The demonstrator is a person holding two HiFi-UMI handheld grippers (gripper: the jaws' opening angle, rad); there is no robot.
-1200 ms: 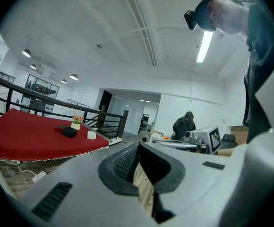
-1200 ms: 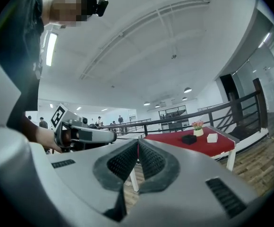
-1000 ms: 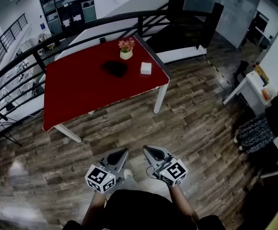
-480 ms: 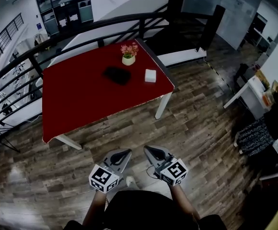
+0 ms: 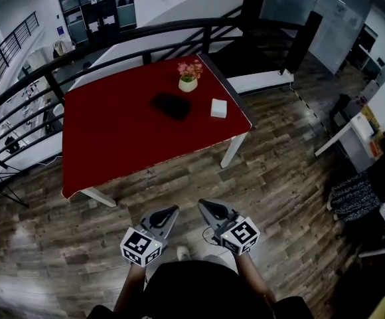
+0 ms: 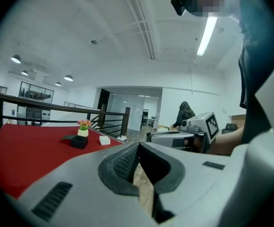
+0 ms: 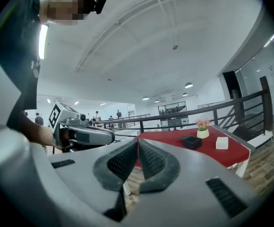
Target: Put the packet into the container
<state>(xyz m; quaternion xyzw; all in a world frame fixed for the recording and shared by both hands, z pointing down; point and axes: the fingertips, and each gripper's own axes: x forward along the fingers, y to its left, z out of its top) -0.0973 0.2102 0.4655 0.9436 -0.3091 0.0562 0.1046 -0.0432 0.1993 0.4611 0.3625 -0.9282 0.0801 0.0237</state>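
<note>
Since a second ago the head view has swung so that the red table sits a little further right and lower in frame, while both grippers hang in front of the person much as before, over the wooden floor and well apart from the table. The left gripper and the right gripper both have their jaws pressed together with nothing between them. By my reading the task has not really begun: the white packet lies on the table near its right edge, beside the flower pot and apart from the black container, so the approach, pickup and drop all remain.
</note>
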